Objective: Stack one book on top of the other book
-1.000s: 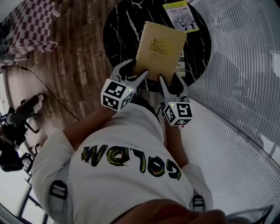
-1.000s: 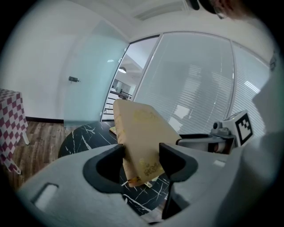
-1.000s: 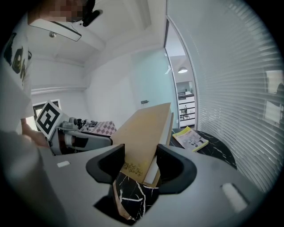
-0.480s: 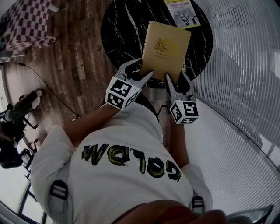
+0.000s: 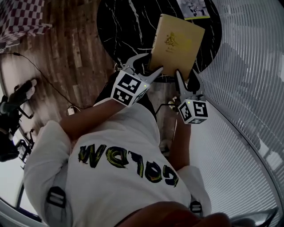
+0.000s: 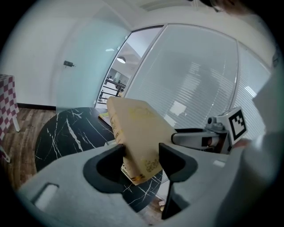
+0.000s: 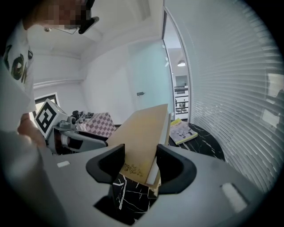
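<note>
Above the round black table, the tan book hangs tilted in the air. The left gripper pinches its near left corner, and the right gripper pinches its near right corner. The other book lies flat by the table's far edge.

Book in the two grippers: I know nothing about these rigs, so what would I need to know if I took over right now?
Left gripper: shut on the tan book at its near left corner.
Right gripper: shut on the same book's near right corner.
Tan book: held tilted above the black table, resting on nothing.
Second book: lies flat at the table's far side, nothing on it.
Done: tan book picked up.
Left: carry it over the second book, lay it flat on top, open both grippers.
</note>
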Motion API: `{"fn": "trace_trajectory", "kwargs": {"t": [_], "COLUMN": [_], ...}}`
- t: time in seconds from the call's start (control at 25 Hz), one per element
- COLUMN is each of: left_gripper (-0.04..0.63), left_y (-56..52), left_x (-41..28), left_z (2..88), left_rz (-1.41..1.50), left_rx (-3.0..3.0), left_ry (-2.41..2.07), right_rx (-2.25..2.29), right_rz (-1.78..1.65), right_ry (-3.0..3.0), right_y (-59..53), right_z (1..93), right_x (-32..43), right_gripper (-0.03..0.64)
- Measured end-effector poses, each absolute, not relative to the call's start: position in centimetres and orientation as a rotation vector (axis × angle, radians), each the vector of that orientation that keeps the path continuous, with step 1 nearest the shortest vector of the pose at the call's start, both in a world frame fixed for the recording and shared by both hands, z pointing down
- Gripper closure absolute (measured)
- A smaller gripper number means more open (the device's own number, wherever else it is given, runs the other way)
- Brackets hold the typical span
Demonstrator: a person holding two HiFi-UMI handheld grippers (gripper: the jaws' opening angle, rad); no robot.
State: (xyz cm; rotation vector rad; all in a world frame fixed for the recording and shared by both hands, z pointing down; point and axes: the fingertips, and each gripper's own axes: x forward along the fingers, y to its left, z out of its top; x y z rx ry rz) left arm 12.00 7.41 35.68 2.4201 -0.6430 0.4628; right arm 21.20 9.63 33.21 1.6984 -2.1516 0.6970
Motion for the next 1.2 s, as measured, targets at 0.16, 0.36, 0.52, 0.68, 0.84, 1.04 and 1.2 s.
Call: {"fn": "trace_trajectory", "kwargs": {"t": [0.16, 0.36, 0.52, 0.68, 0.84, 1.04, 1.2], "left_gripper": [0.337, 0.337, 0.341, 0.341, 0.341, 0.341, 0.341], "left_y": [7.3, 7.3, 7.3, 6.8, 6.7, 6.2, 5.7], "left_x": [13.2, 14.5, 15.6, 16.8, 18.0, 19.8, 20.5], "left_z": [37.3, 39.5, 41.5, 43.8, 45.8, 47.6, 49.3], "left_rz": [0.475, 0.499, 0.511, 0.521, 0.522, 0.516, 0.525], "left_rx": [2.395, 2.363, 2.332, 2.308, 2.280, 2.256, 2.229], "left_ry": [-0.646, -0.644, -0.634, -0.635, -0.631, -0.633, -0.643], "right_rx": [1.658, 1.601, 1.553, 1.518, 1.488, 1.463, 1.427], "right_rz": [0.702, 0.714, 0.736, 0.773, 0.800, 0.859, 0.878], "right_ry": [-2.150, -2.137, -2.125, -2.121, -2.120, -2.132, -2.132], "right_y": [9.2, 8.7, 8.2, 7.6, 7.2, 6.3, 5.5], "right_z": [34.6, 36.7, 38.6, 41.1, 43.1, 45.4, 47.2], "right_x": [22.4, 23.7, 24.9, 26.2, 27.4, 29.3, 30.0], "right_gripper": [0.390, 0.390, 0.390, 0.390, 0.396, 0.396, 0.396]}}
